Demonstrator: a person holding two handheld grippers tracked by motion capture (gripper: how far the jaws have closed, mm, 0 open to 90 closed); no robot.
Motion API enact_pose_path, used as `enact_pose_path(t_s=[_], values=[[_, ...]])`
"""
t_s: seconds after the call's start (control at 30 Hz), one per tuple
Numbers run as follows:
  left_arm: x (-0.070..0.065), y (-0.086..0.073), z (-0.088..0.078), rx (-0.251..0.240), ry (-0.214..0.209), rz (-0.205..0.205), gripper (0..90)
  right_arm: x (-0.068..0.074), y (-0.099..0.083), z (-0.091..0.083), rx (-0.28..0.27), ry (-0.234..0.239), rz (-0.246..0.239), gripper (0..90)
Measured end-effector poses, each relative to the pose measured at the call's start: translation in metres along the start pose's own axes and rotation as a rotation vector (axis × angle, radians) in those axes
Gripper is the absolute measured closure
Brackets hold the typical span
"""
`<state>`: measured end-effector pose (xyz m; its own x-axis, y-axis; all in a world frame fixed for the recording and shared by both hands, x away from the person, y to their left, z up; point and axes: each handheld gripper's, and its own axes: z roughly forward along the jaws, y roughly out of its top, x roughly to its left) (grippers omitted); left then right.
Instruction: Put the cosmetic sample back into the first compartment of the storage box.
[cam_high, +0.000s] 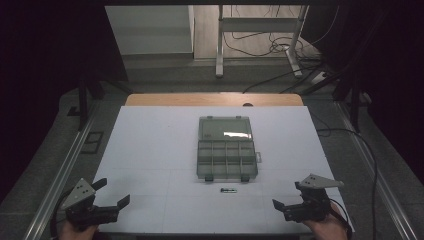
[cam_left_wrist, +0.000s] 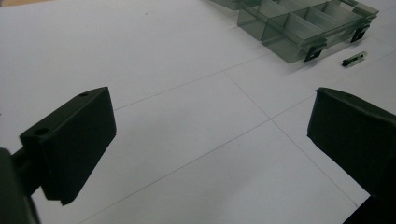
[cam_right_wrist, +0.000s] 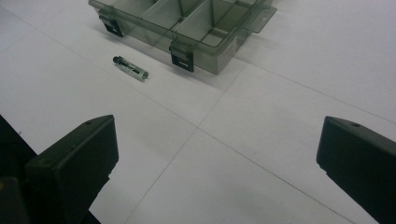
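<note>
A clear grey compartment box (cam_high: 226, 159) lies open mid-table, its lid (cam_high: 224, 128) folded back flat and its several compartments looking empty. Just in front of it lies a small metal anchor bolt (cam_high: 229, 190). The box (cam_left_wrist: 308, 25) and bolt (cam_left_wrist: 354, 59) sit far ahead in the left gripper view; the box (cam_right_wrist: 187, 25) and bolt (cam_right_wrist: 130, 68) are nearer in the right gripper view. My left gripper (cam_high: 114, 194) rests at the table's front left corner, open, holding nothing. At the front right, my right gripper (cam_high: 287, 196) is open too, both jaws wide apart.
The table is covered by a white sheet (cam_high: 150, 150) marked with thin grid lines. Metal rails (cam_high: 65, 170) run along both sides. Beyond the far edge stand a desk frame (cam_high: 260, 30) and loose cables (cam_high: 280, 47) on the floor.
</note>
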<state>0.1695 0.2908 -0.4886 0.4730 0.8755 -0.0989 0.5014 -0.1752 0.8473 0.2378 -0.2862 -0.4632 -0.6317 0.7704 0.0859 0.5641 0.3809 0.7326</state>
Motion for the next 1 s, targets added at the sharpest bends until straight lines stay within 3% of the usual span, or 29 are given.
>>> enact_pose_path(t_s=[0.27, 0.47, 0.6, 1.0], values=[[0.0, 0.0, 0.0, 0.001, 0.0, -0.001, 1.7, 0.002, 0.005, 0.005, 0.0, 0.018, -0.025, 0.0], [0.0, 0.0, 0.0, 0.002, 0.001, -0.002, 1.7, 0.004, 0.011, 0.011, -0.005, 0.06, -0.018, 0.0], [0.0, 0.0, 0.0, 0.002, 0.001, 0.0, 1.9, 0.007, 0.017, 0.014, -0.002, 0.077, -0.044, 0.0], [-0.001, 0.0, 0.001, 0.006, 0.002, 0.011, 2.0, 0.015, 0.028, 0.032, 0.0, 0.121, -0.066, 0.0]])
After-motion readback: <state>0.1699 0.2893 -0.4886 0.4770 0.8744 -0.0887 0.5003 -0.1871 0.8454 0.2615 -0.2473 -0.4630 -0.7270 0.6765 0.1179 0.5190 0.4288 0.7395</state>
